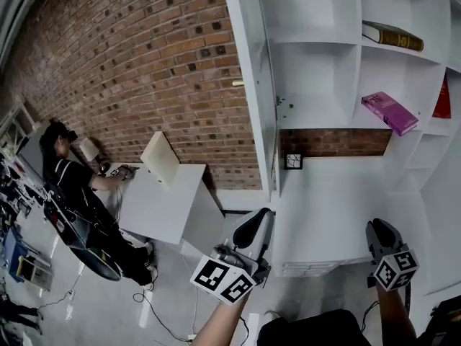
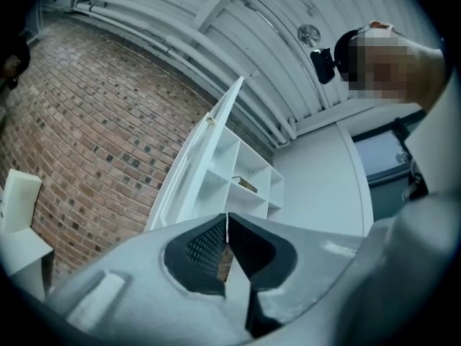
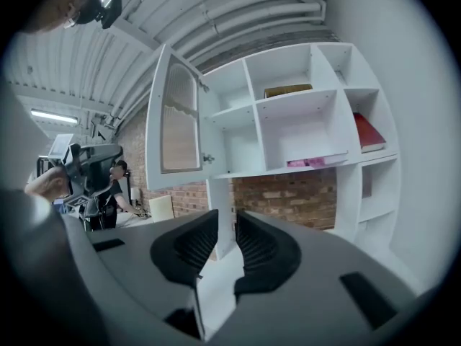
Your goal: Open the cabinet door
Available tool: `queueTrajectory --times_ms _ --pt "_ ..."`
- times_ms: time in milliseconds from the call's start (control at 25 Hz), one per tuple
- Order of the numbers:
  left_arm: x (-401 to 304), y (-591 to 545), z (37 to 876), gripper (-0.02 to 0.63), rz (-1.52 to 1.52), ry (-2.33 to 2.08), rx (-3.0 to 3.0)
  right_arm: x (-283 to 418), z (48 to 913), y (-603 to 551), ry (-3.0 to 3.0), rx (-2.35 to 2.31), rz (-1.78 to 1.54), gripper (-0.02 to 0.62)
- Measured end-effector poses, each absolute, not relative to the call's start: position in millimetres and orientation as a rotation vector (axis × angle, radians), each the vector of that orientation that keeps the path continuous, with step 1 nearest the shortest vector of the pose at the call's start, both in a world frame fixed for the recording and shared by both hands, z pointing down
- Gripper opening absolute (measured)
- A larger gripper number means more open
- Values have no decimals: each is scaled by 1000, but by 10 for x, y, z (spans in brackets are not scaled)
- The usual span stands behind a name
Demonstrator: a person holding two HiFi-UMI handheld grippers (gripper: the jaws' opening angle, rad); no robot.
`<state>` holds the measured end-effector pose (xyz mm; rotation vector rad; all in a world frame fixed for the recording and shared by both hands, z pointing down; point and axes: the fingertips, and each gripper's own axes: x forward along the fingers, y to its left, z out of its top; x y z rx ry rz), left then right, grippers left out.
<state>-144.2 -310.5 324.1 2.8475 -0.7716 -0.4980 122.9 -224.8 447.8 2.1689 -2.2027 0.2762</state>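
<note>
Left hand-held gripper upturned, shut, right hand-held gripper seemingly level, slightly parted, both empty, cabinet door open.

Brick wall, pale floor, perhaps a desk

readable text: none | dark book spine: gilt print too small to read

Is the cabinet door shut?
No, the cabinet door stands swung wide open, leaving the white shelves uncovered.
</note>
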Motion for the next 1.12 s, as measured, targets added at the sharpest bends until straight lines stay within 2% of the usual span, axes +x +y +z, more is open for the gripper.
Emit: queueTrajectory --times_ms 440,560,800,1120 --pt "-183 -2326 4012 18 -352 -965 2805 2933 4343 -1270 -2145 2248 170 3" --pt "203 -2027 4035 20 -353 -1057 2853 3295 4286 -1058 -2142 2259 130 2" --pt "767 -1562 4301 20 -259 -1104 2839 3811 4325 -656 -2195 2297 93 2" --pt "1055 -1262 4606 20 -159 -1227 2838 4153 4688 -239 -2150 2231 102 2"
